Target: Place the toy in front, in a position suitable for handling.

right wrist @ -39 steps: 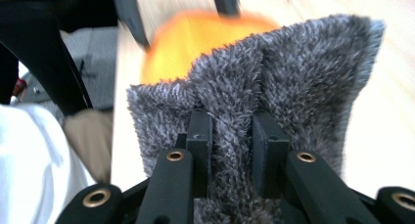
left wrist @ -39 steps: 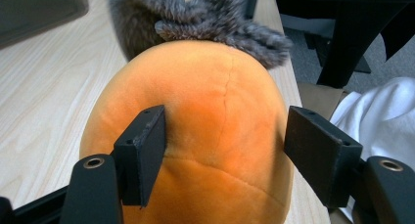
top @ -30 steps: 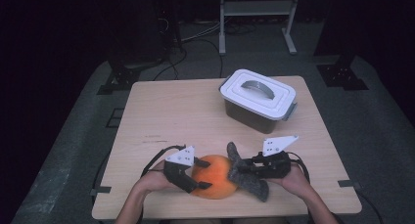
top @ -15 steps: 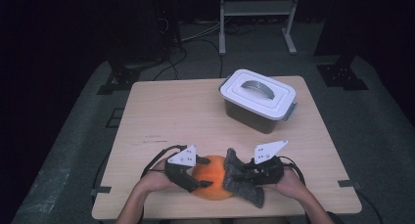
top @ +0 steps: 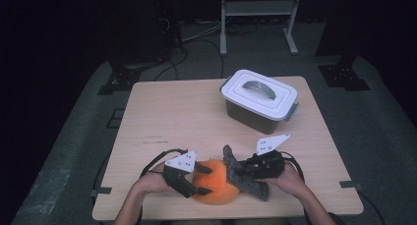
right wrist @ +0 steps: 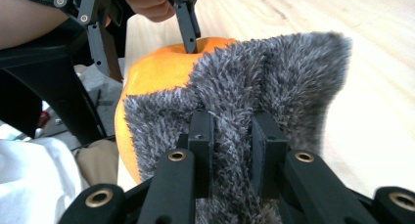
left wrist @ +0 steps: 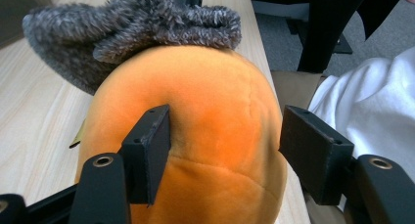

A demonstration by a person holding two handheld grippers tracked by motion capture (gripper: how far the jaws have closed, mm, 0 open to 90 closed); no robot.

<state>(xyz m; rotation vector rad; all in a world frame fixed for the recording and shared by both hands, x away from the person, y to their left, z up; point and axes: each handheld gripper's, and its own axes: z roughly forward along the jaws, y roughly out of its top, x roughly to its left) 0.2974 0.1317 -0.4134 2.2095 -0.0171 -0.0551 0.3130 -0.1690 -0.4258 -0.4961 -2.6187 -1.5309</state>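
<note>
The room around the table [top: 172, 112] is nearly black; light falls from above on the pale wood alone. The high view is soft and grainy. Both gripper views are brighter and warmer, sharp on the plush [left wrist: 205, 136] and cloth [right wrist: 274, 82], blurry farther off.

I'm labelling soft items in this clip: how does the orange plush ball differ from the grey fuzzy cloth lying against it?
The orange plush ball is round, stuffed and smooth; the grey fuzzy cloth is flat, limp and shaggy. The ball sits between the left tool's spread jaws, one pad touching it; the cloth is pinched in a fold by the right tool. The ball rests on the table; the cloth drapes over the ball. Both are soft fabric.
</note>
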